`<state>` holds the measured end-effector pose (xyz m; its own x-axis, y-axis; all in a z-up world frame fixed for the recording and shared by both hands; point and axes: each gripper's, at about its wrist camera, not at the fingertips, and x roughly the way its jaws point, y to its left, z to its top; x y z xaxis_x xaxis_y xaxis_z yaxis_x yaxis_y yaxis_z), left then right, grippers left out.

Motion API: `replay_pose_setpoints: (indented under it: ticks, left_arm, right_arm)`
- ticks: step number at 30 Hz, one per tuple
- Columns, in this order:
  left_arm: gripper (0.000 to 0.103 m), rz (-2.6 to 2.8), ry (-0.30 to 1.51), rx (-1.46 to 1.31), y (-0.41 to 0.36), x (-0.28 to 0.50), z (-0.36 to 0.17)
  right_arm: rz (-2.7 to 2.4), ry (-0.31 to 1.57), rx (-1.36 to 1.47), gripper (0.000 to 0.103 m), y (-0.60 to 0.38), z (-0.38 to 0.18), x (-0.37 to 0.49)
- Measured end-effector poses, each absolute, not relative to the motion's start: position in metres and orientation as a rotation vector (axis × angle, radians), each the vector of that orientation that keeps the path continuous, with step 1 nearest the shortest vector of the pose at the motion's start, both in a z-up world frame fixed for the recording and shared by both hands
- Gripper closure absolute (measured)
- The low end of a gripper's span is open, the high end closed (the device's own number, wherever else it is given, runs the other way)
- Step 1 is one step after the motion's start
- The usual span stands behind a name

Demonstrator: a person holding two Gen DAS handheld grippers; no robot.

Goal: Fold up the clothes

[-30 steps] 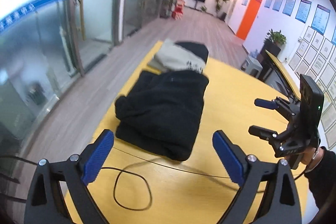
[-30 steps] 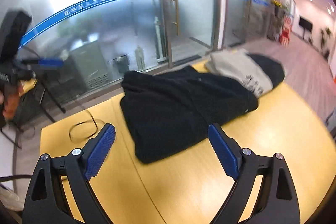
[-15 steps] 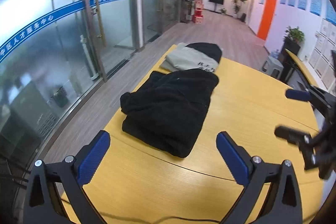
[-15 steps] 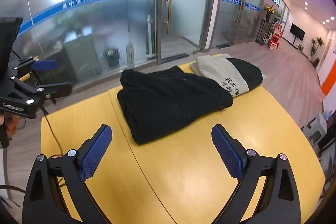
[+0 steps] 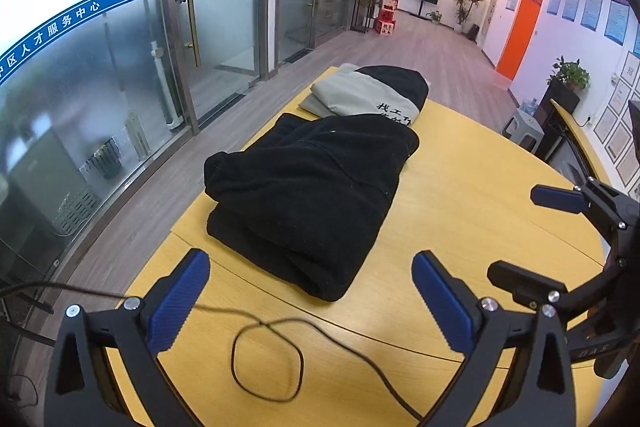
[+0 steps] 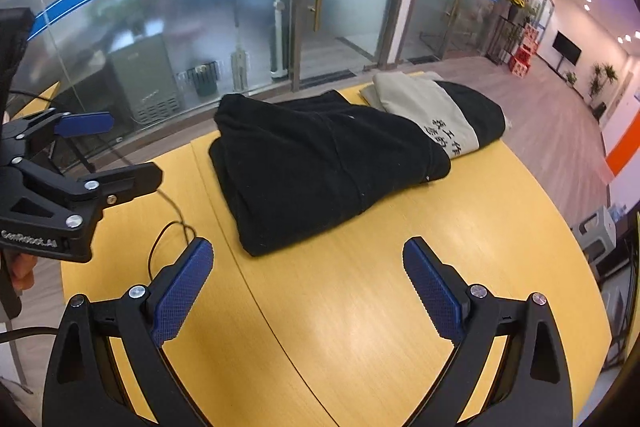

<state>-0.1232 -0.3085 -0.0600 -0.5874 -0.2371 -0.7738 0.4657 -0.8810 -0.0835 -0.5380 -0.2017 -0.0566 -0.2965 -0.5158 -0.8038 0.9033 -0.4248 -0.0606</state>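
On the yellow table [image 5: 480, 163] lies a folded black garment [image 5: 308, 195], touching a grey-and-black one [image 5: 372, 95] behind it. To fold well, each hand-held gripper should pinch a near edge. Both the left hand-held gripper [image 5: 308, 295] and right hand-held gripper [image 6: 308, 283] tilt down, wide apart, holding nothing.

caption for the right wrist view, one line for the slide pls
Open right gripper above yellow table, facing folded black garment; grey-and-black garment behind.
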Motion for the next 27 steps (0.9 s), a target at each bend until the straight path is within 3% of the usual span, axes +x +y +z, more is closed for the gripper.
replay_pose_setpoints:
  ticks: [27]
  left_arm:
    - [0.000,-2.425,0.410,1.209,-0.336,-0.160,-0.102]
  right_arm:
    - [-1.853,0.702,0.999,0.006,-0.234,-0.103,-0.573]
